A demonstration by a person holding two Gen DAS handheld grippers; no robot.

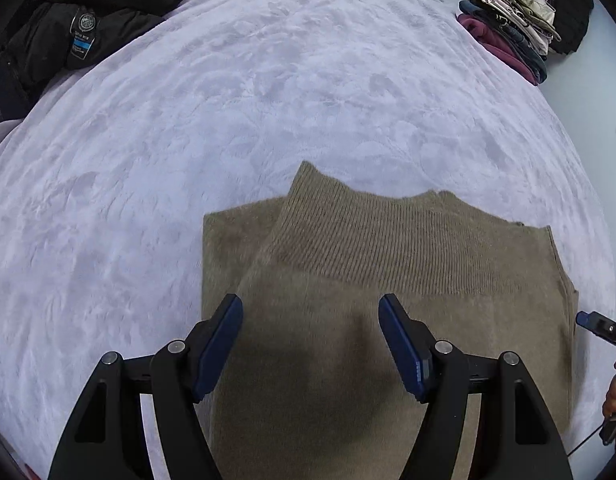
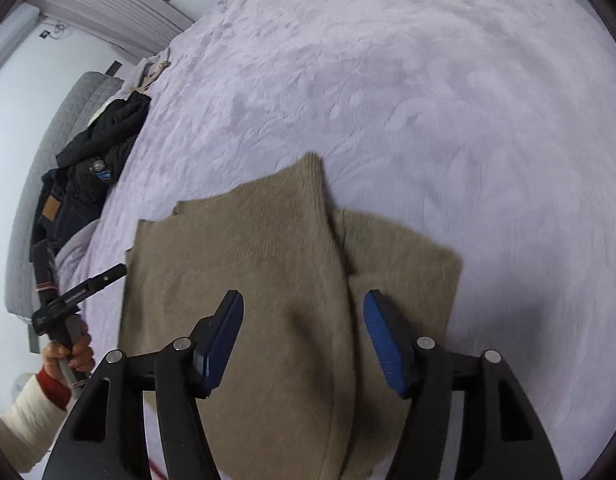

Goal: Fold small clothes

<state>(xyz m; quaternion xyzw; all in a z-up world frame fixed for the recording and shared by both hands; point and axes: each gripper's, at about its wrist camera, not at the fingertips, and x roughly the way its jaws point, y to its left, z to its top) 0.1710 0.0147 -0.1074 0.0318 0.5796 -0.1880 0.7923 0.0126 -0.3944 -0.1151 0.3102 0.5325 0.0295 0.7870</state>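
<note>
Lavender bed blanket [image 1: 267, 80] everywhere, and the tan sweater [image 1: 388, 280] lies folded flat on it, right beneath both grippers; left gripper [image 1: 310, 340] and right gripper [image 2: 303, 336] hover, jaws spread, gripping nothing.

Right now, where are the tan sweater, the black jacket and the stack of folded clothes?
tan sweater [image 1: 388, 240], left wrist view, ribbed band.
black jacket [image 1: 87, 12], left wrist view, body near the sleeve badge.
stack of folded clothes [image 1: 512, 28], left wrist view, middle of the pile.

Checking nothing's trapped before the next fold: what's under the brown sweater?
Only the lilac blanket shows around the sweater. Anything beneath its folded layers is covered.
</note>
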